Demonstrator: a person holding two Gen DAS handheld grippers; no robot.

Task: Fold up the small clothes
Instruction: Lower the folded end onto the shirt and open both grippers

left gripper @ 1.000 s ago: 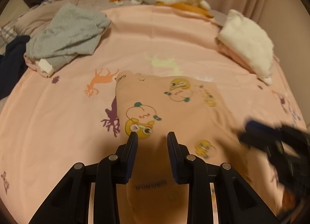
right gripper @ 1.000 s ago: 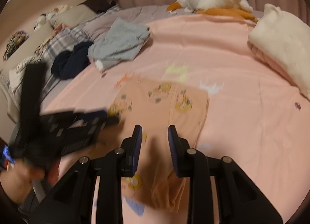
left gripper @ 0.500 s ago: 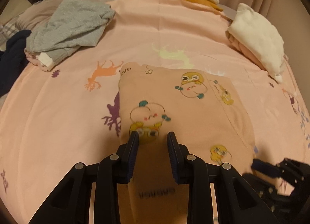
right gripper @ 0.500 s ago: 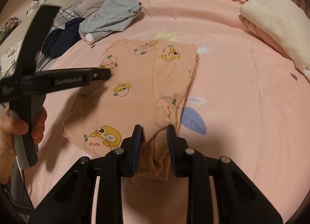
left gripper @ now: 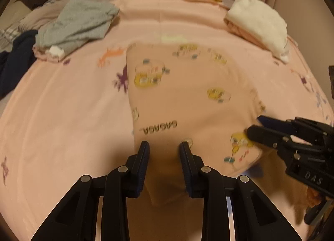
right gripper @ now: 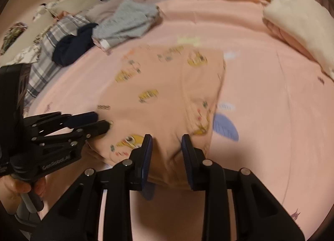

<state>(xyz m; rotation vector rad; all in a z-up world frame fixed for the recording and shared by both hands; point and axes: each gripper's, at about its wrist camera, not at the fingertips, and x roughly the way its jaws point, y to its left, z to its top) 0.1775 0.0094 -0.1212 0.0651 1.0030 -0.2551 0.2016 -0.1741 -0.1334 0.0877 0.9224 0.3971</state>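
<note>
At the lower centre of both views, the left gripper [left gripper: 163, 147] and right gripper [right gripper: 167, 139] each hold the near edge of the peach printed garment [left gripper: 187, 99]; the right's fingers are opening. The garment, bunched a second ago, now lies spread on the pink bed [left gripper: 62, 115], ready for folding.
</note>
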